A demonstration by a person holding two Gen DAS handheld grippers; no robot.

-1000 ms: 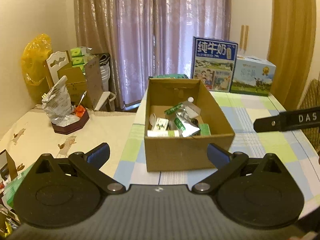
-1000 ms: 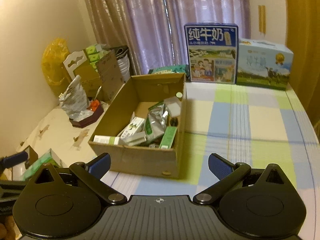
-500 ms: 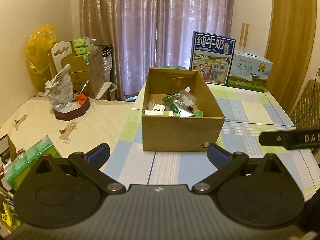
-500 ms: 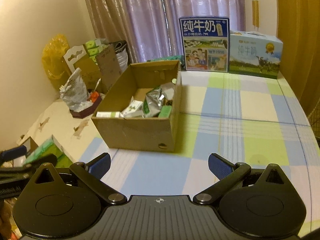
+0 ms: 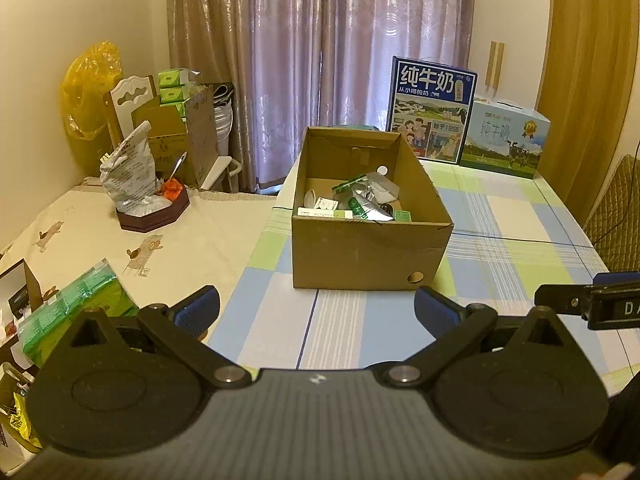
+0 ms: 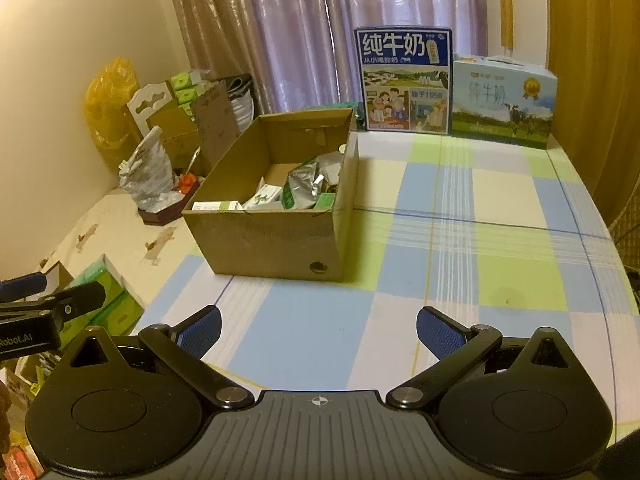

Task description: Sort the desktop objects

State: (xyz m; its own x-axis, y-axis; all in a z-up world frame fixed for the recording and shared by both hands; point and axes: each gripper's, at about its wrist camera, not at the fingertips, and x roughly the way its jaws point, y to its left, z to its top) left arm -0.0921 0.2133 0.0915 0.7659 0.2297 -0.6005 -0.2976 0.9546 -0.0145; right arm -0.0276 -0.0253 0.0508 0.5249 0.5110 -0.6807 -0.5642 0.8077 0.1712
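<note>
Presently, your stock stands thus. Item one: the cardboard box [image 5: 370,216], open-topped, set on the checked tablecloth [image 6: 460,240] well ahead of both tools; it holds the sorted goods, among them a silver foil pouch [image 6: 304,184], a long white-and-green carton [image 5: 325,213] laid against the near wall, a small white box [image 6: 263,196] and a clear bottle with a white cap [image 5: 382,178], all loosely heaped, which reads as dropped in rather than arranged. Item two: your left gripper [image 5: 316,312], jaws spread wide, nothing between its blue pads [image 5: 198,309], held low over the near table edge and squared to the box front. Item three: your right gripper [image 6: 319,330], likewise wide and empty, offset to the box's right so that it sees the bare cloth; no loose item lies on that stretch. Item four: a green tissue pack [image 5: 76,310] at the left edge, off the checked cloth, just beside your left tool. It is perhaps the nearest unsorted thing, though I cannot tell whether it belongs to the job. Item five, background only: two milk cartons [image 6: 406,80] upright at the far end against the curtain [image 5: 320,60], and a crumpled bag [image 5: 130,172] in a dark tray on the beige side table [image 5: 192,232]. Judgement: the desk proper looks nearly done; both tools sit back, unloaded, ready for whatever is left.
</note>
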